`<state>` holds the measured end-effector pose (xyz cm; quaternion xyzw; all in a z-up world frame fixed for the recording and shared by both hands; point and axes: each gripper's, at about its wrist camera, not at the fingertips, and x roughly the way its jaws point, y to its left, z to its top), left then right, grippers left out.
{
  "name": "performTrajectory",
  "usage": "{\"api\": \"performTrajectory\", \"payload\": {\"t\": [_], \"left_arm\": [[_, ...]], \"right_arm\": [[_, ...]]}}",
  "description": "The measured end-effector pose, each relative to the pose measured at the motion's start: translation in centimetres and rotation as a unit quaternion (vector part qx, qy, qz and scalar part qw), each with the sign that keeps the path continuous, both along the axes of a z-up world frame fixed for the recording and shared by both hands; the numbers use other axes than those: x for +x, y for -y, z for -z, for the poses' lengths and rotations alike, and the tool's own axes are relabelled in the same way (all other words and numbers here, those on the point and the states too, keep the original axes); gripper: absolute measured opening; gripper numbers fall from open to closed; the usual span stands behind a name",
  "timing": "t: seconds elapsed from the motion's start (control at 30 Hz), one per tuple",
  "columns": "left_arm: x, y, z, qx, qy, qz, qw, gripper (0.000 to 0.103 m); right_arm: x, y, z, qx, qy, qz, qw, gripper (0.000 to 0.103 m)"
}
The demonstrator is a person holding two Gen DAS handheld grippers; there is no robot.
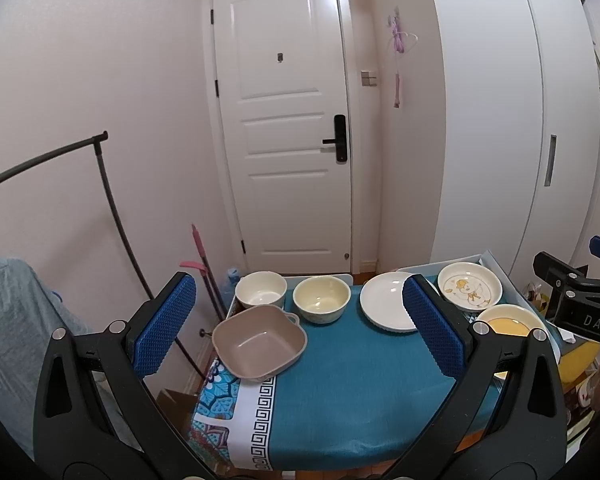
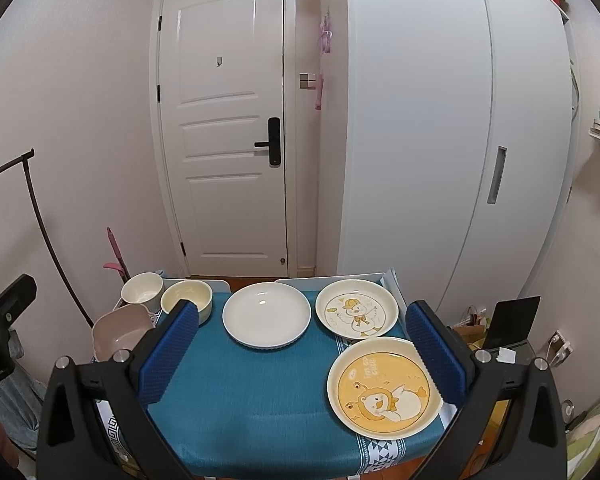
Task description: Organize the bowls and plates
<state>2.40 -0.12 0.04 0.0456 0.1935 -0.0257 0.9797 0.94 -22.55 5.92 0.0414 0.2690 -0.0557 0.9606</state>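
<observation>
On a small table with a teal cloth (image 1: 340, 392) (image 2: 260, 392) stand a square beige bowl (image 1: 260, 344) (image 2: 118, 332), a white round bowl (image 1: 261, 290) (image 2: 142, 288) and a pale yellow bowl (image 1: 321, 299) (image 2: 187, 294) at the left. A plain white plate (image 1: 388, 300) (image 2: 267, 314), a duck-pattern white plate (image 1: 469, 286) (image 2: 356, 314) and a yellow duck plate (image 1: 510, 320) (image 2: 382, 390) lie at the right. My left gripper (image 1: 300, 324) is open and empty above the table's near side. My right gripper (image 2: 302, 356) is open and empty too; its body shows in the left wrist view (image 1: 576, 304).
A white door (image 1: 284, 120) and a white wardrobe (image 2: 440, 140) stand behind the table. A clothes rack (image 1: 112, 216) and a pink mop (image 1: 202, 256) are at the left. Bags and clutter (image 2: 476, 324) sit on the floor at the right.
</observation>
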Motion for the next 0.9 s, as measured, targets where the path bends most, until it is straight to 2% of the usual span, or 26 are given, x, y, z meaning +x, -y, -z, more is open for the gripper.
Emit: {"api": "performTrajectory", "payload": {"t": [0.9], "left_arm": [[0.05,-0.31,-0.27,0.000,-0.001,-0.004,1.0000,0.103]], "right_arm": [[0.25,-0.16,-0.45,-0.002,0.003,0.001,1.000,0.103]]}}
